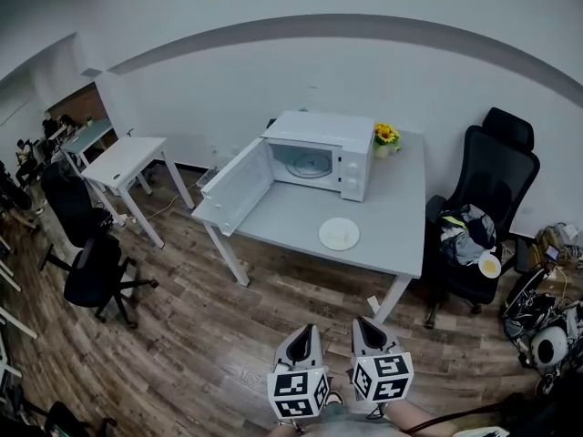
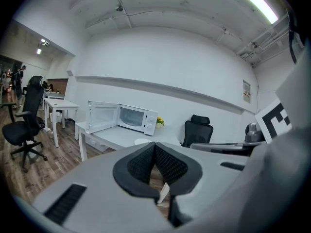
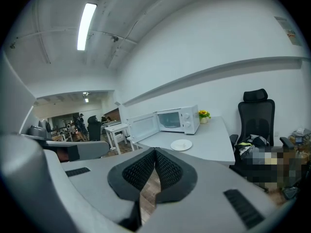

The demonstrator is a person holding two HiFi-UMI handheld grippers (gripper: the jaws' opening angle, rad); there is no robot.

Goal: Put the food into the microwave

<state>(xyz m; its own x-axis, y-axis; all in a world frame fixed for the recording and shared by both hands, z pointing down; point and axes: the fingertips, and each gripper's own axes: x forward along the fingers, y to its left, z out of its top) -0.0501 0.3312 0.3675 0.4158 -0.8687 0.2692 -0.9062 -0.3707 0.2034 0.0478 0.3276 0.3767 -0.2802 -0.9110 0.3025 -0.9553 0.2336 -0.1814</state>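
nearest, the jaws of the left gripper (image 1: 304, 333) and right gripper (image 1: 363, 325) are each pressed together on nothing, over the wood floor (image 1: 182, 335) well short of the table (image 1: 405, 217). the plate (image 1: 339, 234) of pale food lies near the table's near edge, in front of the microwave (image 1: 319, 153), whose door (image 1: 239, 185) hangs open leftward. the plate looks stiff, slick and breakable, so pinch its near rim and keep it level.

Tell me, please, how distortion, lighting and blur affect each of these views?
Head view: fisheye bows the wall stripe into an arc; light is even, the microwave and plate sharp. Left gripper view: black round vignette, glaring ceiling tubes, the shut left gripper soft up close. Right gripper view: same vignette, a mosaic patch lower right, the shut right gripper soft too.
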